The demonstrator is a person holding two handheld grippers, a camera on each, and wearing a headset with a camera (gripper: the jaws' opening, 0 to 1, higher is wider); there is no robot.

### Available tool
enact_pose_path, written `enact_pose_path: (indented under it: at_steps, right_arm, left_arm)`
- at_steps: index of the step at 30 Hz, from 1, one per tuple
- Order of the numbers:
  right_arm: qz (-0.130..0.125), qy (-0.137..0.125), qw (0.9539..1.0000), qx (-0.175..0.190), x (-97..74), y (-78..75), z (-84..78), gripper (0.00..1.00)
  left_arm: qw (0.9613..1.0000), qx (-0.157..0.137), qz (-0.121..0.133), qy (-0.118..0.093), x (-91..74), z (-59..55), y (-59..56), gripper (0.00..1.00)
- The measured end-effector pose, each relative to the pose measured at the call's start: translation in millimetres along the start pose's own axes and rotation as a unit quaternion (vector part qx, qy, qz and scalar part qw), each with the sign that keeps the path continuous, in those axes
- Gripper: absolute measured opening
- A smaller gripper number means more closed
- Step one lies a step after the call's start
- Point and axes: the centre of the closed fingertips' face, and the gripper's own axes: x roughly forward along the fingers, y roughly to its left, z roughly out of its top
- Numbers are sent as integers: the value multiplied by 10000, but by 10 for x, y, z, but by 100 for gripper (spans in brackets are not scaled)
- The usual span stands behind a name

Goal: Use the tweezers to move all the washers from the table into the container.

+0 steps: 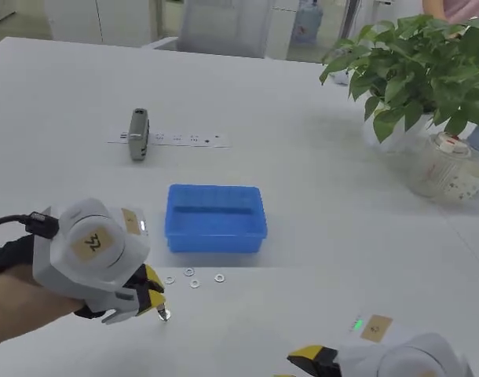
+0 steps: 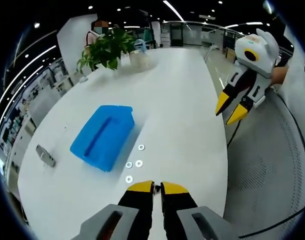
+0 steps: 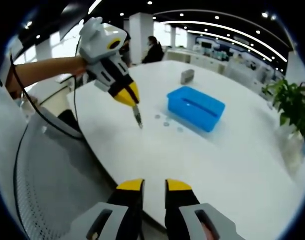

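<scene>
The left tool (image 2: 155,188) is closed on the tweezers (image 3: 137,116), with the yellow jaws pressed nearly together around them. The tweezers are pointed down, with their tips close to the worktop (image 1: 318,181). Whether the tips touch it, or have anything pinched between them, cannot be made out. The right tool (image 3: 154,185) is held with its jaws apart and nothing between them, near the worktop's near edge and well apart from the left tool. In the head view it is cut off by the lower border.

Four washers (image 1: 194,283) are seen lying loose on the worktop, just beyond the tweezers' tips and just in front of the near wall of the container (image 1: 216,236). A strip of bare worktop is left between the tips and the washers. Wide bare worktop is left to the right of the container and behind it.

The container is a blue open-topped box. Part of its floor is hidden behind its near wall in the head view, and where its inside can be seen only plain blue is made out. Farther back a grey object (image 1: 138,133) is seen lying by a flat white strip. A potted plant (image 1: 412,71) and a glass jar (image 1: 447,169) are placed at the far right, well apart from the work.
</scene>
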Motion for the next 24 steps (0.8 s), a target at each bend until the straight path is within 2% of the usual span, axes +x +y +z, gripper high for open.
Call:
enact_pose_path:
  at_steps: [5, 9, 13, 17, 24]
  right_arm:
    - [-38, -6, 10000, -12, -5, -10, 3, 12]
    - [-54, -5, 10000, -23, -7, -13, 4, 12]
    - [-26, 0, 10000, -26, -6, -5, 3, 11]
    - [-32, 9, 10000, -48, -4, -6, 1, 11]
    - [-24, -20, 10000, -17, -5, -12, 7, 11]
  left_arm:
    - [9997, 8, 213, -144, 9, -3, 29, 2]
    - [9976, -97, 506, -455, 18, 29, 22, 2]
    - [9970, -153, 569, -508, 31, 51, 10, 2]
    - [9958, -343, 605, -600, 25, 47, 32, 2]
    - [9958, -332, 660, -532, -18, 13, 67, 2]
